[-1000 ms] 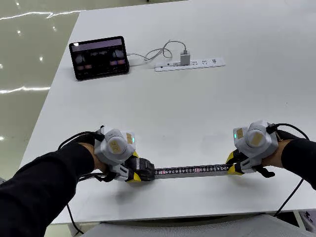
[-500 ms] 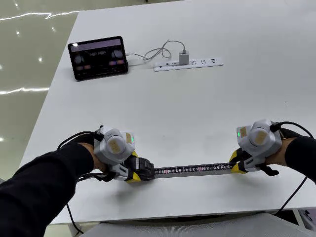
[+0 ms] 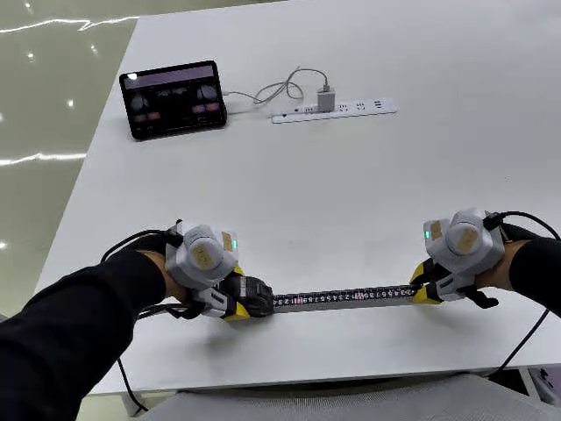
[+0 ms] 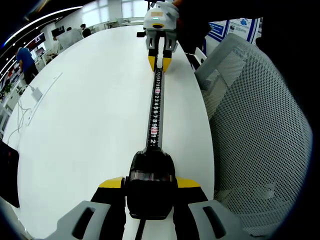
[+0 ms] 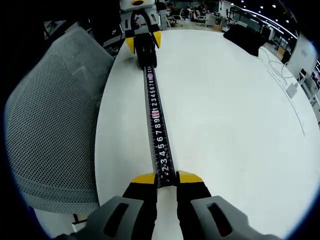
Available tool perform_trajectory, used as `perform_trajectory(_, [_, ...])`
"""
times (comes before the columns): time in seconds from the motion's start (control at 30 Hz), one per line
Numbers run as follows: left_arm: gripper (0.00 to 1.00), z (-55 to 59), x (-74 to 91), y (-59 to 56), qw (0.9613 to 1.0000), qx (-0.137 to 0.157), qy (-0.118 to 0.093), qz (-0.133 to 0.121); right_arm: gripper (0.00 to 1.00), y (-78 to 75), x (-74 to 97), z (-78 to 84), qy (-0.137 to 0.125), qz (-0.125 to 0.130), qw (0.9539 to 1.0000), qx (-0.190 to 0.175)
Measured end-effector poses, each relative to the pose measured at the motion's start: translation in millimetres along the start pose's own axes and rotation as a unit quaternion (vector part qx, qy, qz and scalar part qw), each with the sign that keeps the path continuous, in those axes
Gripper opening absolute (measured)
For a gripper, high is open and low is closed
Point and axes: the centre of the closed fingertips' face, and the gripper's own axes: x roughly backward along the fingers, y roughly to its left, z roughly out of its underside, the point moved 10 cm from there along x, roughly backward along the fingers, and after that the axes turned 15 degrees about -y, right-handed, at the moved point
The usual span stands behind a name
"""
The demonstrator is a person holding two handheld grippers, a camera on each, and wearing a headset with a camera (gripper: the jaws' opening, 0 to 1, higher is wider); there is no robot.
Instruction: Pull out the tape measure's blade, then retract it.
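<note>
Yellow-tipped jaws of the left hand-held gripper are clamped on the black tape measure case, gripping its 2 flanks; that hold points the case mouth along the jaws and, I judge, anchors the body against the pull. The right hand-held gripper is pinched nearly closed on the free end of the blade, a narrow grip that suits a thin strip and keeps it flat, print upward. The 2 tools face each other well apart, so the blade runs straight and taut between them along the near edge of the white surface. This looks like the pull-out stage, with retraction not yet done. The end hook is covered by the right jaws. I cannot tell whether the blade rests on the surface or hangs just above it. Any lock or button on the case is hard to make out. A tablet and a power strip lie far off at the back. A grey mesh chair sits beside the near edge.
</note>
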Motion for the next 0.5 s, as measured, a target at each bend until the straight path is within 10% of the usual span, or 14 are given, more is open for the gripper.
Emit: perform_trajectory(0.5, [0.32,-1.0,-0.4,0.6,1.0000,-0.001,0.000,0.001,0.10,-1.6,-3.1,-1.4,0.006,-0.012,0.9999,-0.005])
